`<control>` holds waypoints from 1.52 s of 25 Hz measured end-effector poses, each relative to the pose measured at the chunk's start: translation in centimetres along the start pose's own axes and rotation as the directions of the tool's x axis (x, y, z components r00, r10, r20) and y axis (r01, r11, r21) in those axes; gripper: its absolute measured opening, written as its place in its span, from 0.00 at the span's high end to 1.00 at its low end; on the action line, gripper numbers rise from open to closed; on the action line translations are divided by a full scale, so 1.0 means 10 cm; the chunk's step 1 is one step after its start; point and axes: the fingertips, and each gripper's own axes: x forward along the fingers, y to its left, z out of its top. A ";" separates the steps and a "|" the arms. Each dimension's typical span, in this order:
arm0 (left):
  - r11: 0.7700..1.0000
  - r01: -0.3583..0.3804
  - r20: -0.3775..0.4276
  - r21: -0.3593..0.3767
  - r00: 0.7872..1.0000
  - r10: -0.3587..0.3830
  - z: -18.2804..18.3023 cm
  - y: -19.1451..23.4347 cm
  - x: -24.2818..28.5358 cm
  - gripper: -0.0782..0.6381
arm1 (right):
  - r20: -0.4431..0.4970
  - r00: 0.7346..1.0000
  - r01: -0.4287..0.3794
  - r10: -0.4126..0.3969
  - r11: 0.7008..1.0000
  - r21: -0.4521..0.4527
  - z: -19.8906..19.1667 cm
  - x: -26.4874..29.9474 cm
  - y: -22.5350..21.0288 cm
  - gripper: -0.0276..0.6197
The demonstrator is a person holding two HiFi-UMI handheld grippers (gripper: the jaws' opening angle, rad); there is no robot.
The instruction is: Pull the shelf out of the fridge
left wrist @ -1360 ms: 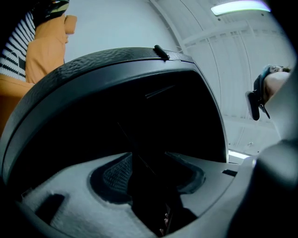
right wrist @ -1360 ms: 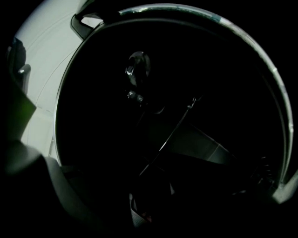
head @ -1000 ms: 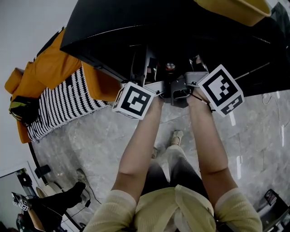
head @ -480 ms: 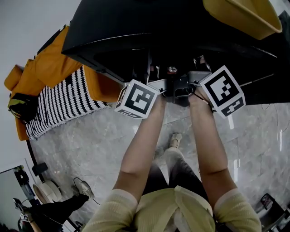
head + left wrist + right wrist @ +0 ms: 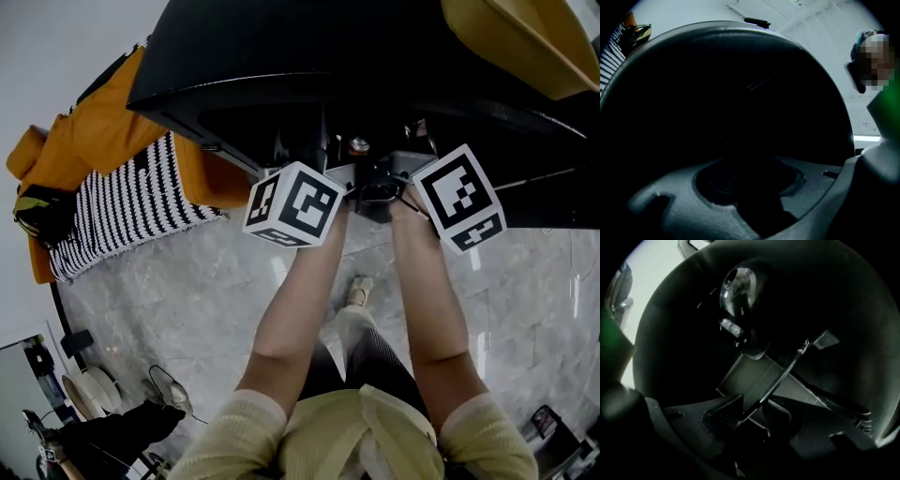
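Observation:
The black fridge point(image 5: 281, 56) fills the top of the head view, its inside dark. Both grippers reach into it side by side. In the right gripper view a glass shelf point(image 5: 754, 376) slants toward me, and its thin front rim runs between the jaws of my right gripper point(image 5: 750, 416), which is shut on it. A shiny bottle top point(image 5: 736, 280) stands on the shelf behind. My left gripper point(image 5: 750, 187) is deep in shadow; only one grey pad point(image 5: 717, 187) shows, and what lies between its jaws is hidden. The left gripper's marker cube point(image 5: 292, 204) sits beside the right one point(image 5: 459, 199).
A yellow bowl point(image 5: 525, 37) rests on top of the fridge. An orange sofa with a striped blanket point(image 5: 122, 202) stands at the left. Another person's legs point(image 5: 122, 431) are at the lower left on the marble floor point(image 5: 187, 309).
The left gripper's cube has shifted a little right, closer to the right one. The right gripper has hardly moved. The person at the lower left has stepped further out of view.

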 end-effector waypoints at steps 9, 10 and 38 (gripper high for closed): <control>1.000 -0.021 -0.016 0.005 1.000 0.021 -0.02 0.02 -0.01 0.64 | -0.013 1.000 0.014 -0.014 1.000 0.026 -0.02 0.01 -0.03 0.76; 1.000 -0.023 -0.017 0.005 1.000 0.023 -0.02 0.02 -0.01 0.64 | -0.014 1.000 0.015 -0.014 0.999 0.029 -0.03 0.00 -0.03 0.77; 0.999 -0.023 -0.097 -0.023 0.995 0.021 0.01 -0.13 -0.71 0.66 | -0.009 0.999 0.053 -0.053 0.999 -0.003 -0.18 -0.73 0.07 0.77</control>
